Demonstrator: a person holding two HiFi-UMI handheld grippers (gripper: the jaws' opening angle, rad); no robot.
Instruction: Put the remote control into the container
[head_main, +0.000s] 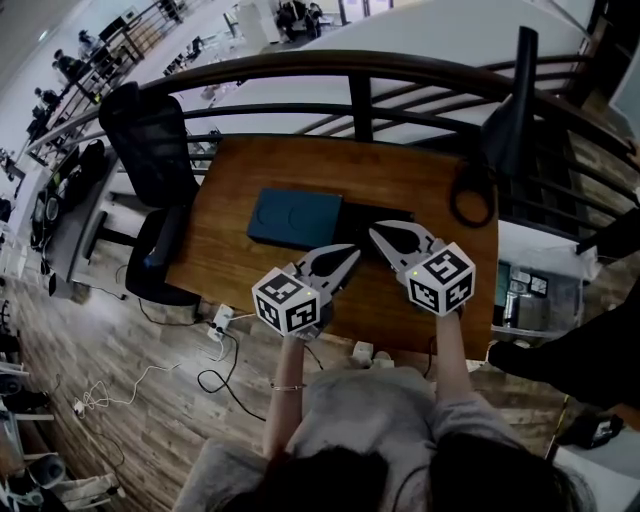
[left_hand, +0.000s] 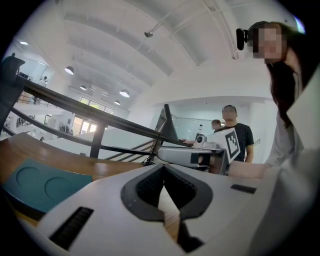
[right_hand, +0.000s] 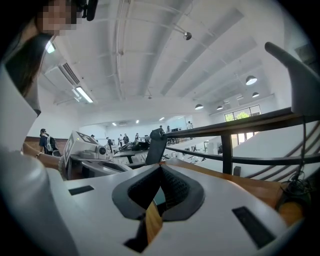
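A teal container (head_main: 295, 218) with two round recesses in its top lies on the wooden table (head_main: 240, 170); it also shows at the lower left of the left gripper view as the teal container (left_hand: 35, 187). A black remote control (head_main: 390, 214) lies right beside it, partly hidden by my right gripper. My right gripper (head_main: 377, 232) hovers over the remote's near edge, shut with nothing between its pads. My left gripper (head_main: 352, 252) is close beside it, in front of the container's right corner, also shut and empty. Both gripper views show the jaw tips meeting.
A black coiled cable (head_main: 472, 195) lies at the table's right end under a tall black post (head_main: 515, 90). A dark railing (head_main: 360, 100) runs behind the table. A black office chair (head_main: 150, 150) stands to the left. Cables and a power strip (head_main: 222, 320) lie on the floor.
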